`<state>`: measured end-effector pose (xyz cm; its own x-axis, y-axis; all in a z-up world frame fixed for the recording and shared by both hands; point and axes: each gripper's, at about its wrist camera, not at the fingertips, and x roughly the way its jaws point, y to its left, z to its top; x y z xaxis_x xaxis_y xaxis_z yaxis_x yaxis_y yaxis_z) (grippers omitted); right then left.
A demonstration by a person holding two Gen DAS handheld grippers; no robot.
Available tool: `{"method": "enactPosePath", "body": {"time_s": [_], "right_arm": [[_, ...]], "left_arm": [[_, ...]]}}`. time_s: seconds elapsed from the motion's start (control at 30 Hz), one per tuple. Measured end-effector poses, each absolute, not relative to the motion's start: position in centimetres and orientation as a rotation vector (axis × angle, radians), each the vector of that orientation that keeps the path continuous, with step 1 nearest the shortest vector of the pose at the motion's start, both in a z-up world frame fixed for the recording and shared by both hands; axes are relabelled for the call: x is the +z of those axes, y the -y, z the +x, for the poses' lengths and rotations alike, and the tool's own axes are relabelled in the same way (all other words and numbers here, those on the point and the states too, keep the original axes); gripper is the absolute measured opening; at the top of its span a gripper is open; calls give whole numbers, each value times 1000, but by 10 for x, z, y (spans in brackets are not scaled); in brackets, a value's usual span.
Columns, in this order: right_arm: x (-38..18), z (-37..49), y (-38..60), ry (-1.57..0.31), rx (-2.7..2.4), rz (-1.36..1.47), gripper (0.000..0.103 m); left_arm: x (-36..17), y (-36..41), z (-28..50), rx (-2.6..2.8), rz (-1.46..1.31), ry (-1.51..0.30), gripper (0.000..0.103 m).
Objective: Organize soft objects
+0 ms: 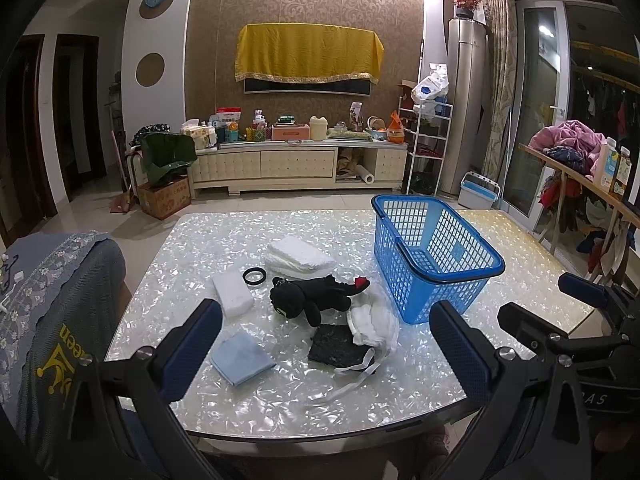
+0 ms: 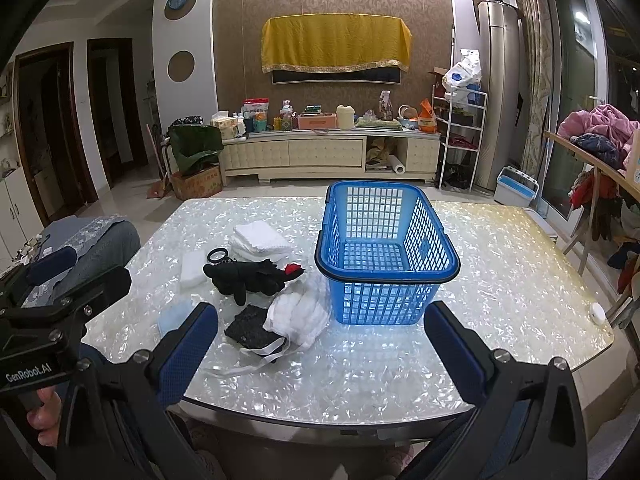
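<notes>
A blue plastic basket (image 1: 434,256) (image 2: 384,256) stands empty on the pearly table (image 1: 280,400) (image 2: 500,264). Left of it lie a black plush toy (image 1: 310,296) (image 2: 248,276), a folded white towel (image 1: 298,258) (image 2: 260,240), a white sponge block (image 1: 233,294) (image 2: 192,268), a light blue cloth (image 1: 240,356) (image 2: 174,316), a dark sponge (image 1: 340,346) (image 2: 250,326), a crumpled white cloth with straps (image 1: 374,326) (image 2: 298,314) and a black ring (image 1: 254,276) (image 2: 218,256). My left gripper (image 1: 328,352) is open and empty above the table's near edge. My right gripper (image 2: 320,350) is open and empty before the basket.
A chair with a grey cover (image 1: 52,320) (image 2: 92,248) stands at the table's left. A small white round object (image 2: 598,313) lies near the table's right edge. A wooden rack with clothes (image 1: 580,168) (image 2: 600,152) stands at the right. A TV cabinet (image 1: 296,164) lines the far wall.
</notes>
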<state>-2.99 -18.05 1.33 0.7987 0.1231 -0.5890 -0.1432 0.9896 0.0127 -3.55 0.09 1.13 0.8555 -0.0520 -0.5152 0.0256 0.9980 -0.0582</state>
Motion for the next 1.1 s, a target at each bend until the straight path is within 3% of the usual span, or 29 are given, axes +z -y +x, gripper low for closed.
{"method": "enactPosePath", "body": {"time_s": [1.1], "right_arm": [[26,-25,186,-575,131,29,103]], "left_arm": [[25,-24,-33,-30,-92,-548,103]]}}
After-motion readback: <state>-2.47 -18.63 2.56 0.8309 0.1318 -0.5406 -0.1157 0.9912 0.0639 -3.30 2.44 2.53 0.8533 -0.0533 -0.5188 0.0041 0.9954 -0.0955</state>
